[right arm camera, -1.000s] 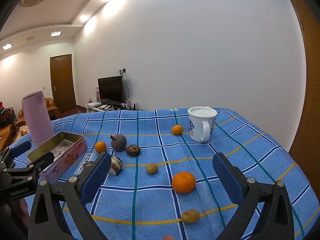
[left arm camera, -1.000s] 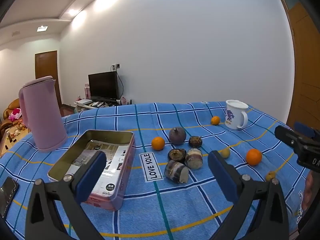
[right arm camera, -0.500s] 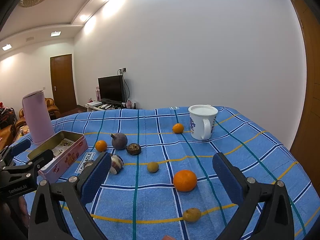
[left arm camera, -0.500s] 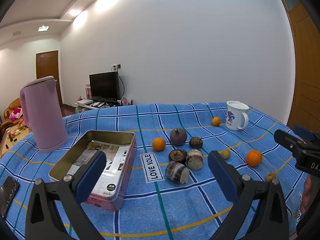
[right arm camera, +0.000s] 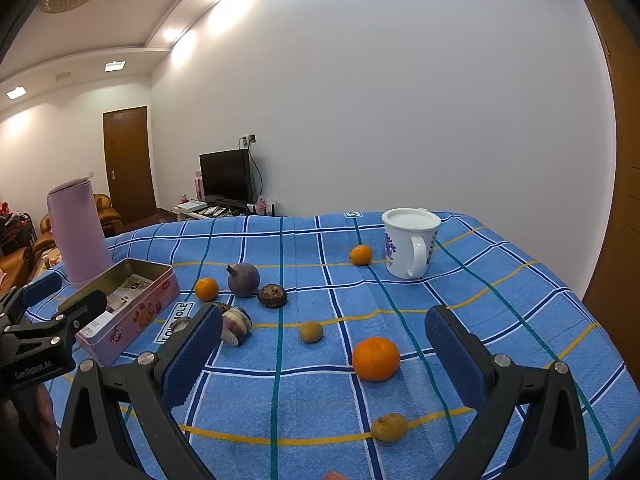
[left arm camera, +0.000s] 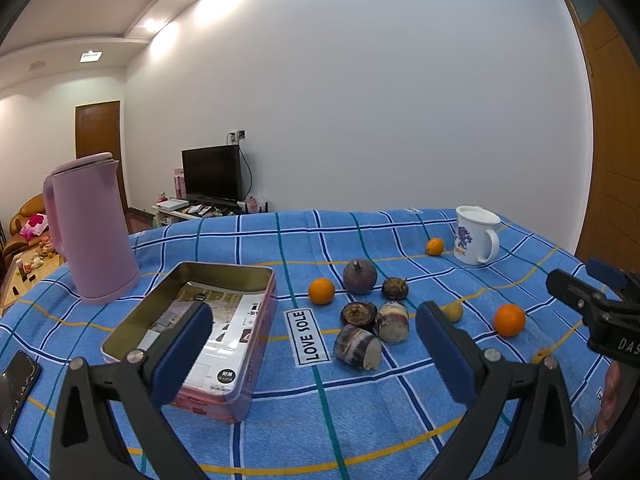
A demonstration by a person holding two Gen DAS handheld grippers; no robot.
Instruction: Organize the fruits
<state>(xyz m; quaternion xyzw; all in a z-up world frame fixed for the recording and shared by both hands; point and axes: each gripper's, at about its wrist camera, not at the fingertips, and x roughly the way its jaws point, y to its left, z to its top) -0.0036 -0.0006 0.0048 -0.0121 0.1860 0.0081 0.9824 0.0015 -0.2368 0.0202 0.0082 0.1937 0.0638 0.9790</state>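
Note:
Fruits lie scattered on a blue checked cloth (left arm camera: 360,420). In the left wrist view: an orange (left arm camera: 321,291), a purple round fruit (left arm camera: 359,276), dark cut pieces (left arm camera: 357,347), another orange (left arm camera: 509,320) and a far small orange (left arm camera: 435,246). An open pink tin (left arm camera: 208,332) lies at left. My left gripper (left arm camera: 312,344) is open and empty above the cloth, near the tin. My right gripper (right arm camera: 324,344) is open and empty, with an orange (right arm camera: 375,358) and two small yellowish fruits (right arm camera: 311,331) (right arm camera: 389,427) before it. The tin (right arm camera: 132,308) shows at its left.
A pink kettle (left arm camera: 90,228) stands behind the tin. A white mug (left arm camera: 475,234) stands at the far right. A phone (left arm camera: 16,380) lies at the left edge of the cloth. The table's right edge drops off near a wooden door (left arm camera: 612,140).
Both grippers have risen and tilted very slightly; the scene sits a little lower in both views. Nothing on the cloth has moved.

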